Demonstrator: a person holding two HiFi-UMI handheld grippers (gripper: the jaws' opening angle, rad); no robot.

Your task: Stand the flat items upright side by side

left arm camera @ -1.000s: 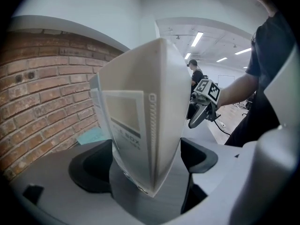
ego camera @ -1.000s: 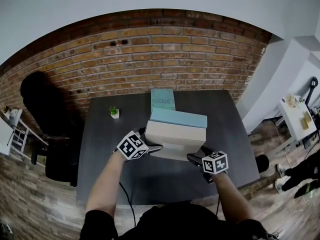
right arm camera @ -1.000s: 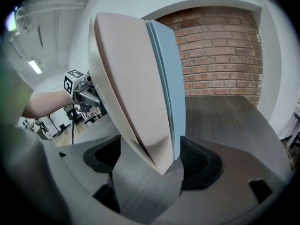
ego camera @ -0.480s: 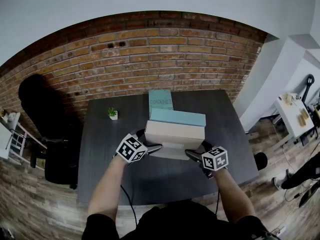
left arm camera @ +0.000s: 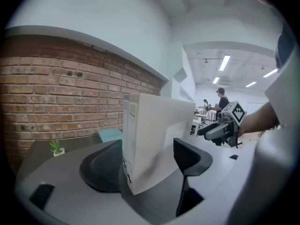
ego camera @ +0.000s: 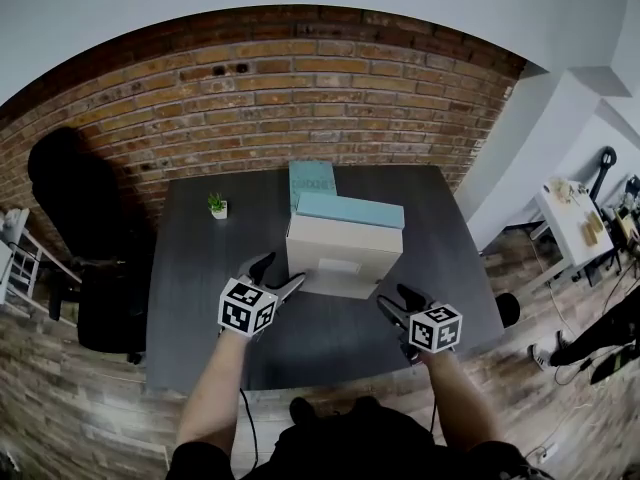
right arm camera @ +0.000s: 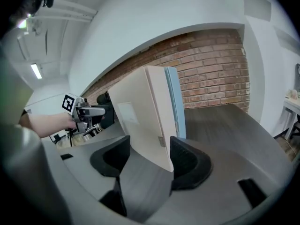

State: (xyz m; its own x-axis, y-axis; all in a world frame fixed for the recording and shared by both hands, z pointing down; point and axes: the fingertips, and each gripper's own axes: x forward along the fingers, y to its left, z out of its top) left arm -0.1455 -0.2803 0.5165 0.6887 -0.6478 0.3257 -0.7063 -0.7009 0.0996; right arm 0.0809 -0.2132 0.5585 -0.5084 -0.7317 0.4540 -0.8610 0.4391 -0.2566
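A cream book (ego camera: 345, 253) stands on edge on the dark table (ego camera: 200, 318), with a light blue book (ego camera: 350, 210) upright right behind it. A teal book (ego camera: 311, 178) lies flat further back. My left gripper (ego camera: 275, 275) is at the cream book's near left corner and my right gripper (ego camera: 398, 304) just off its near right corner. In the left gripper view the cream book's (left arm camera: 150, 135) corner sits between the jaws, which do not clamp it. The right gripper view shows the same at the other corner (right arm camera: 140, 121). Both grippers' jaws have just been closing.
A small potted plant (ego camera: 216, 206) stands at the table's back left. A black chair (ego camera: 75, 228) is left of the table, the brick wall (ego camera: 300, 88) behind it. A white side table (ego camera: 575, 213) with small items is at the right.
Both grippers have drawn back from the cream book's lower corners toward me and lifted a little. Their jaws look narrower. The books have stayed where they were.
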